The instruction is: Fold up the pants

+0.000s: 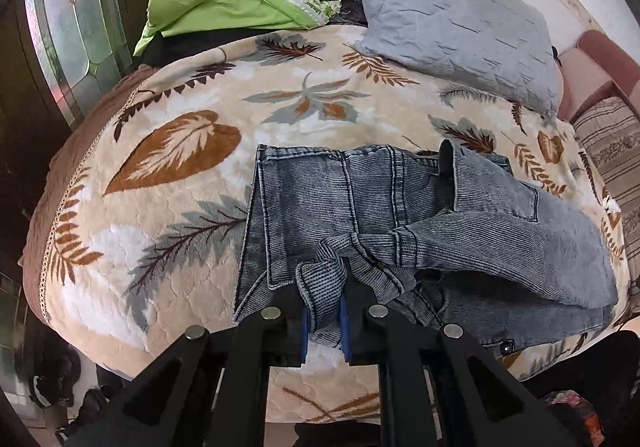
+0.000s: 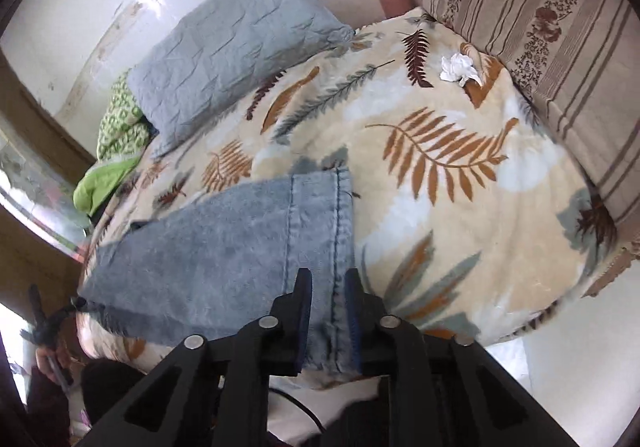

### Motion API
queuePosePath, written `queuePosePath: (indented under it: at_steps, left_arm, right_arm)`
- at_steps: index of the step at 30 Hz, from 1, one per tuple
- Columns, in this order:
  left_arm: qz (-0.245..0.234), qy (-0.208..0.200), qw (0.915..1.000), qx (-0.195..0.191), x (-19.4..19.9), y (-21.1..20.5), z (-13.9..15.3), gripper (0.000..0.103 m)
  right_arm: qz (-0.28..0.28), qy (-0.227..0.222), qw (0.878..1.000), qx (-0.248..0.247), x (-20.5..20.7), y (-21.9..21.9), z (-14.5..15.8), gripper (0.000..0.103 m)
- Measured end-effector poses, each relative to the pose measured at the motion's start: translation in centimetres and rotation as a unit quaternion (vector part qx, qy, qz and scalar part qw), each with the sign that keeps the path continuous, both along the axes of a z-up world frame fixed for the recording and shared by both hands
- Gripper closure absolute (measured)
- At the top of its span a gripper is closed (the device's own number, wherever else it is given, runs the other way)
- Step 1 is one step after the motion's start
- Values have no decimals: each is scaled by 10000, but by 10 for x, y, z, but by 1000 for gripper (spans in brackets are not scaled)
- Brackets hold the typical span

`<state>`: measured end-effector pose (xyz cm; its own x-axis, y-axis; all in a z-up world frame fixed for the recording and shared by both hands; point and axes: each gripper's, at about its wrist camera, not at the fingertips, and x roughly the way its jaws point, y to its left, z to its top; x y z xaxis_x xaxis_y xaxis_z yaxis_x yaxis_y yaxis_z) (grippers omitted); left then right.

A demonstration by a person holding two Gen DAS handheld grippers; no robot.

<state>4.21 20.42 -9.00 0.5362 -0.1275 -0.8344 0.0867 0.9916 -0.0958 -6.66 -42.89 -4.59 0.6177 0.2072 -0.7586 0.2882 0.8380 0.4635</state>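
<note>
At the lower centre of the left wrist view, the left gripper (image 1: 323, 311) is pinching a bunched fold of the jeans (image 1: 360, 207), its blue pads pressed tight against the denim. The jeans lie on the leaf-patterned blanket (image 1: 180, 151) covering the bed, the waistband end toward the middle of that frame and a leg running off toward the lower right. In the right wrist view the right gripper (image 2: 328, 311) is likewise clamped on cloth: a hemmed leg end passes between its pads at the lower centre of the frame, and the leg stretches from there toward the lower left. The garment's long axis therefore appears to run between the two grippers, each holding one end region. A grey pillow (image 1: 452, 23) lies in the upper right of the left view, well apart from the jeans. Judgement: a fold is in progress; the next move turns on carrying the hem end along that axis toward the waistband end, with the right hand nearer the hem.
</note>
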Motion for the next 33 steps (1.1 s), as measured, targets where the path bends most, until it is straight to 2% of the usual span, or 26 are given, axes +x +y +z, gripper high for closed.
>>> queuePosePath:
  at_steps: [4, 6, 7, 12, 16, 17, 19, 23, 27, 28, 30, 32, 33]
  left_arm:
    - [23, -28, 10000, 23, -3, 1, 2, 90]
    - [20, -76, 10000, 31, -5, 3, 3, 90]
    - [41, -89, 9999, 27, -6, 2, 3, 90]
    - [99, -126, 9999, 4, -7, 1, 6, 90]
    - [63, -196, 9998, 18, -17, 7, 12, 90]
    - [63, -189, 9998, 44, -19, 8, 12, 90]
    - [92, -100, 9998, 128, -25, 14, 6, 89]
    - [168, 66, 9992, 344, -31, 16, -2, 87]
    - [191, -108, 9941, 1060, -43, 11, 11, 80]
    - [220, -199, 9917, 1253, -46, 11, 16, 80]
    - [387, -505, 9837, 1683, -54, 13, 30, 80]
    - [643, -746, 9796, 1749, -59, 18, 46, 80]
    - [795, -876, 9796, 1625, -60, 19, 54, 80]
  right_arm:
    - [314, 417, 9981, 337, 29, 18, -18, 83]
    - [516, 380, 9956, 678, 36, 31, -25, 82]
    - [661, 331, 9949, 683, 40, 42, -26, 82]
    - [1245, 354, 9915, 111, 77, 97, -36, 82]
    - [1615, 1024, 9811, -304, 94, 130, -69, 81]
    - [1706, 978, 9794, -456, 90, 136, -70, 81]
    - [1973, 983, 9733, -645, 80, 146, -69, 81]
    - [2172, 1150, 9684, -437, 66, 143, -71, 81]
    - [2389, 1627, 9570, -259, 59, 134, -73, 81]
    - [2357, 1595, 9583, -273, 57, 131, -69, 81]
    - [2255, 1146, 9670, -297, 56, 124, -51, 81]
    - [2178, 763, 9729, -113, 59, 117, -36, 81]
    - [2150, 639, 9745, -27, 63, 117, -32, 81]
